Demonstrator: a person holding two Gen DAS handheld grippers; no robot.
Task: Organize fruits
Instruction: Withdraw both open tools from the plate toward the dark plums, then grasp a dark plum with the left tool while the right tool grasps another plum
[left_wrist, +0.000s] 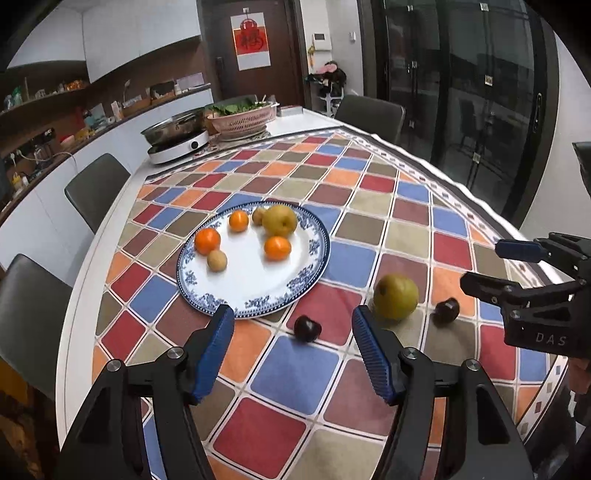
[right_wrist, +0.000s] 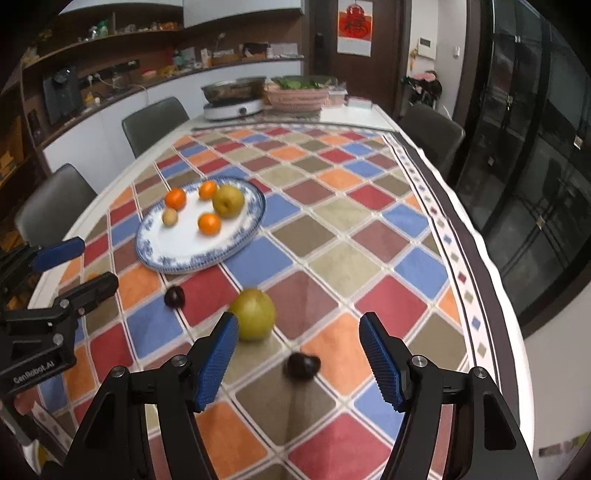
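A blue-and-white plate (left_wrist: 258, 299) (right_wrist: 177, 254) on the checkered cloth carries three oranges, two small brown fruits and a yellow pear (left_wrist: 279, 220) (right_wrist: 228, 201). Off the plate lie a second yellow pear (left_wrist: 396, 296) (right_wrist: 254, 314) and two dark plums (left_wrist: 307, 328) (left_wrist: 447, 309). My left gripper (left_wrist: 293, 349) stands open, with the nearer plum just ahead between its fingertips, untouched. My right gripper (right_wrist: 299, 354) is open too, with the other plum (right_wrist: 303, 364) lying between its fingertips and the pear beside its left finger (right_wrist: 218, 363). Each gripper shows at the edge of the other view.
At the far end of the table stand an induction cooker with a steel pan (left_wrist: 177, 136) (right_wrist: 232, 96) and a pink basket of greens (left_wrist: 242, 118) (right_wrist: 297, 96). Grey chairs (left_wrist: 96, 192) (right_wrist: 430, 136) line both sides. The cloth's right edge (right_wrist: 476, 258) drops off near dark glass doors.
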